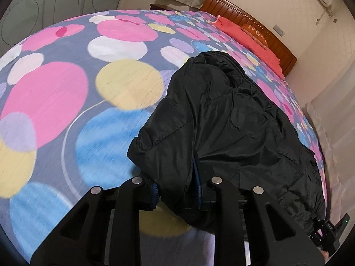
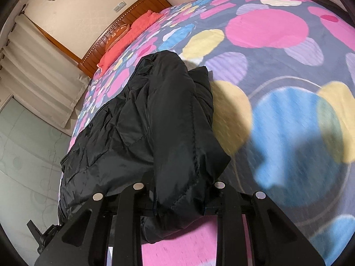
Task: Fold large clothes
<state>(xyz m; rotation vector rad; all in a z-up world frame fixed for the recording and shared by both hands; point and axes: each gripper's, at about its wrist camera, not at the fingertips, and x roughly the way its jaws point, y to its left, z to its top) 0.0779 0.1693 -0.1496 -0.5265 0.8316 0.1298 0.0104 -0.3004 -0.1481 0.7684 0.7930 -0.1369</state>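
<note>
Both grippers are clamped on the near hem of the black jacket (image 1: 221,115), which lies lengthwise on the bed (image 1: 66,88) toward the headboard: the left gripper (image 1: 177,188) and the right gripper (image 2: 179,190) each pinch a bunched corner. To fold well, carry both corners level and together toward the collar, keeping the edge taut.
</note>
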